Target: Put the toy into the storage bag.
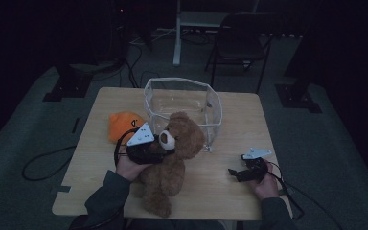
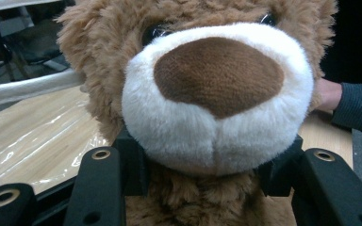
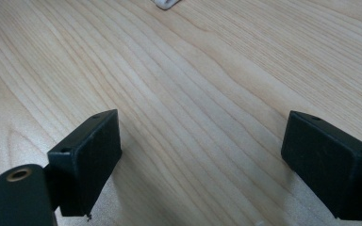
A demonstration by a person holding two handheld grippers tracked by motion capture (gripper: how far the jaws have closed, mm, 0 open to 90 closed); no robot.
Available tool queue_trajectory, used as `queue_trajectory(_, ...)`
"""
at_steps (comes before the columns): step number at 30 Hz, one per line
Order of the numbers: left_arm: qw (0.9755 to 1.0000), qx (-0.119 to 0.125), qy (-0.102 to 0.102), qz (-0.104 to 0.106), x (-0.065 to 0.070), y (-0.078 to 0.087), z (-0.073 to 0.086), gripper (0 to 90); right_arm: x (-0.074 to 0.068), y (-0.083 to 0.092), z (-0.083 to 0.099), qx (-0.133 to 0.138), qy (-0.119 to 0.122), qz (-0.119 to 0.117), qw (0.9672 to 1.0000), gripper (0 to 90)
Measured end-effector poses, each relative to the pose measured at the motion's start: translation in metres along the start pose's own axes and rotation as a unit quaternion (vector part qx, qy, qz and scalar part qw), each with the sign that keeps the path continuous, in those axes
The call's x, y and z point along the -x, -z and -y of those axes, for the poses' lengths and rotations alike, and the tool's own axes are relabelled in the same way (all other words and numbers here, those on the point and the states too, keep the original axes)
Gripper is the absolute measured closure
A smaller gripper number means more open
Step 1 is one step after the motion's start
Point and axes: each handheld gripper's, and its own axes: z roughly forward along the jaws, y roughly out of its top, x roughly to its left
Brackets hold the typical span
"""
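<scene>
On the table (image 1: 100, 158), the left gripper (image 1: 160, 146) clamped the bear (image 1: 175, 153); right gripper (image 1: 235, 173) spread, idle. Placement in the bin (image 1: 182, 103) remained, apparently.

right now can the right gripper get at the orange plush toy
Probably not directly: the right gripper sits far across the table, and the teddy bear, held by the left gripper, lies between.

teddy bear (image 2: 217, 94) muzzle clamped between black jaws
</scene>
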Motion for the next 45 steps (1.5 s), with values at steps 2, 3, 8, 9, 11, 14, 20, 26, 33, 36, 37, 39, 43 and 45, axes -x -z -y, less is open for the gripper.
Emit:
queue_trajectory(2,1.0,0.002,0.002,0.0,-0.001,0.001,0.0,47.4,0.0,0.0,0.0,0.0,0.0,0.0,1.0,12.0)
queue_trajectory(3,1.0,0.004,0.003,-0.001,-0.002,0.002,-0.001,47.4,0.0,0.0,0.0,0.0,0.0,0.0,1.0,12.0)
queue_trajectory(8,0.9999,0.008,0.005,-0.006,-0.006,0.008,-0.003,47.4,0.0,0.0,0.0,0.0,0.0,0.0,1.0,12.0)
queue_trajectory(9,0.9999,0.009,0.005,-0.008,-0.007,0.009,-0.004,47.3,0.0,0.0,0.0,0.0,0.0,0.0,1.0,12.0)
queue_trajectory(11,0.9999,0.01,0.004,-0.01,-0.009,0.012,-0.005,47.3,0.0,0.0,0.0,0.0,-0.001,0.0,1.0,12.0)
queue_trajectory(14,0.9998,0.013,0.007,-0.014,-0.012,0.016,-0.006,47.3,0.0,0.0,0.0,0.0,-0.001,0.0,1.0,12.0)
queue_trajectory(20,0.9995,0.017,0.008,-0.025,-0.016,0.024,-0.008,47.3,0.0,0.0,0.0,0.0,-0.001,0.0,1.0,12.0)
queue_trajectory(26,0.9991,0.024,0.008,-0.035,-0.02,0.032,-0.01,47.3,0.0,0.0,0.0,0.0,-0.001,0.0,1.0,12.0)
queue_trajectory(33,0.9985,0.028,0.01,-0.046,-0.025,0.041,-0.012,47.3,0.0,0.0,0.0,0.0,-0.001,0.0,1.0,12.0)
queue_trajectory(36,0.9982,0.03,0.012,-0.051,-0.028,0.044,-0.013,47.3,0.0,0.0,0.0,0.0,-0.001,0.0,1.0,12.0)
queue_trajectory(37,0.9981,0.031,0.013,-0.052,-0.028,0.045,-0.013,47.4,0.0,0.0,0.0,0.0,-0.001,0.0,1.0,12.0)
queue_trajectory(39,0.9979,0.031,0.014,-0.055,-0.03,0.046,-0.013,47.3,0.0,0.0,0.0,0.0,-0.001,0.0,1.0,12.0)
queue_trajectory(43,0.9976,0.031,0.017,-0.059,-0.033,0.049,-0.013,47.3,0.0,0.0,0.0,0.0,-0.001,0.0,1.0,12.0)
queue_trajectory(45,0.9974,0.032,0.018,-0.061,-0.034,0.05,-0.014,47.3,0.0,0.0,0.0,0.0,-0.001,0.0,1.0,12.0)
